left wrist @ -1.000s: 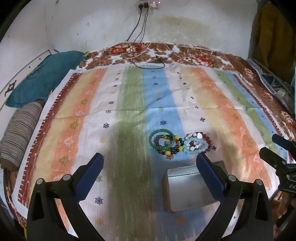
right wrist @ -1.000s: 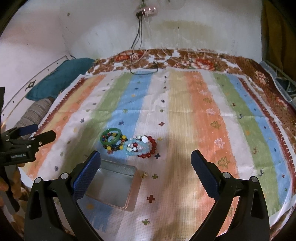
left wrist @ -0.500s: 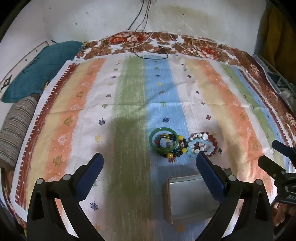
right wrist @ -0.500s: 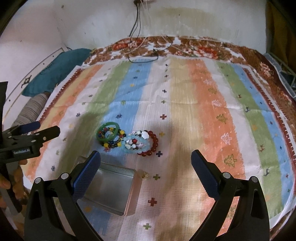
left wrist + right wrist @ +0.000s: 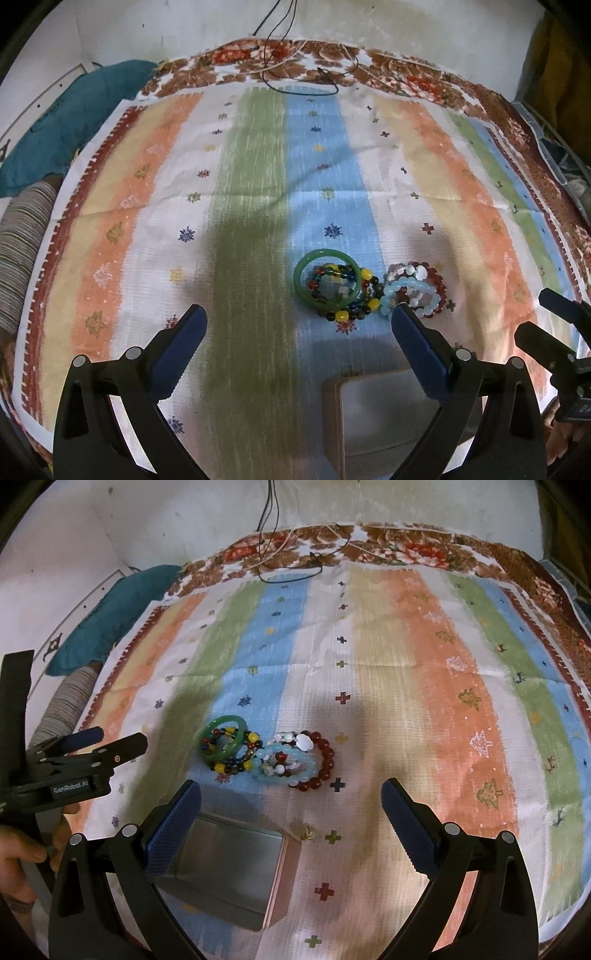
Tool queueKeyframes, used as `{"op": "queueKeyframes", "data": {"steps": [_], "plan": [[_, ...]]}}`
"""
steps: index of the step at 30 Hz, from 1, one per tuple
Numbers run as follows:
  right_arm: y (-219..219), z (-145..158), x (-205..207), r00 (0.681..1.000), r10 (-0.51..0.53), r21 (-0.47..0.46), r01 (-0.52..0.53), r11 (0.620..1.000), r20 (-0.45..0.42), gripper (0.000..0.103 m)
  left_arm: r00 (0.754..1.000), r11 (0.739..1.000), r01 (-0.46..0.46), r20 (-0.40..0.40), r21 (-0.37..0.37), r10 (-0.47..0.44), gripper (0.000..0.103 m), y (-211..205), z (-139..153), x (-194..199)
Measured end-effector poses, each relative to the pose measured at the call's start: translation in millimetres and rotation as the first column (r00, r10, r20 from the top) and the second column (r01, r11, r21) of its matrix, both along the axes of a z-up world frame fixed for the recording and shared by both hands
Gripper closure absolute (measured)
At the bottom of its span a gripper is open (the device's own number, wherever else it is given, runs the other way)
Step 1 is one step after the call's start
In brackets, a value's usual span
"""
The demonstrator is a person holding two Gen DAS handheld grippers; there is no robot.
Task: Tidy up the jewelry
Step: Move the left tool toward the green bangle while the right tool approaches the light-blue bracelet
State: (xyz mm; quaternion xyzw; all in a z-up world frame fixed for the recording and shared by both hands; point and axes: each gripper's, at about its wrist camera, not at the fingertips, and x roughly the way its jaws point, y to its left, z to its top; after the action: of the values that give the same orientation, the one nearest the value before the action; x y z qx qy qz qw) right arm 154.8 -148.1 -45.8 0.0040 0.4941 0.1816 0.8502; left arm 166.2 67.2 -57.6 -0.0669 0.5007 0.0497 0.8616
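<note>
A heap of bracelets lies on the striped cloth: a green bangle [image 5: 327,282] [image 5: 222,740] over a multicoloured bead bracelet [image 5: 354,308] [image 5: 236,764], beside a pale blue bead bracelet [image 5: 404,291] [image 5: 284,764] and a dark red bead bracelet [image 5: 437,291] [image 5: 323,764]. An open metal tin [image 5: 384,417] [image 5: 229,864] sits just in front of them. My left gripper [image 5: 297,330] is open, hovering short of the heap above the tin. My right gripper [image 5: 290,801] is open too, just in front of the red and blue bracelets.
The striped cloth [image 5: 258,184] covers a bed with a floral border at the back. A teal pillow [image 5: 70,122] and a striped bolster [image 5: 18,251] lie at the left. Black cables [image 5: 306,74] trail down the rear wall. A hand [image 5: 18,860] holds the left gripper.
Both grippers have moved forward and down toward the bracelets, which now appear larger and nearer. Both stay open and the bracelets and tin have not moved.
</note>
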Motion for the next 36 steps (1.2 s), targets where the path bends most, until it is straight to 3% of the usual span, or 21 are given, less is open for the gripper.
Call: {"op": "queueKeyframes", "data": {"steps": [8,11,17,25,28,36], "plan": [[9,-11,12,1.0,0.007,-0.018,-0.008,1.0,-0.03,0.005,0.999,1.0,-0.02,-0.036,-0.005,0.02,0.006,9,-16,19],[12,-15,16,0.999,0.013,-0.031,-0.014,0.999,-0.04,0.009,0.998,1.0,-0.011,-0.066,-0.002,0.01,0.011,7,-23,27],[17,-22,25,0.998,0.021,-0.044,-0.024,0.999,-0.054,0.01,0.998,1.0,0.001,-0.061,0.0,-0.001,0.011,5,-24,37],[25,-35,36,0.996,0.029,-0.062,-0.035,0.997,-0.087,0.019,0.993,1.0,-0.02,-0.112,-0.014,0.019,0.018,20,-47,52],[27,-40,40,0.994,0.03,-0.063,-0.037,0.997,-0.103,0.03,0.991,1.0,-0.021,-0.13,-0.016,0.019,0.02,24,-55,56],[31,-54,50,0.99,0.036,-0.069,-0.045,0.997,-0.139,0.036,0.985,0.999,-0.028,-0.173,-0.016,0.025,0.025,30,-76,67]]}}
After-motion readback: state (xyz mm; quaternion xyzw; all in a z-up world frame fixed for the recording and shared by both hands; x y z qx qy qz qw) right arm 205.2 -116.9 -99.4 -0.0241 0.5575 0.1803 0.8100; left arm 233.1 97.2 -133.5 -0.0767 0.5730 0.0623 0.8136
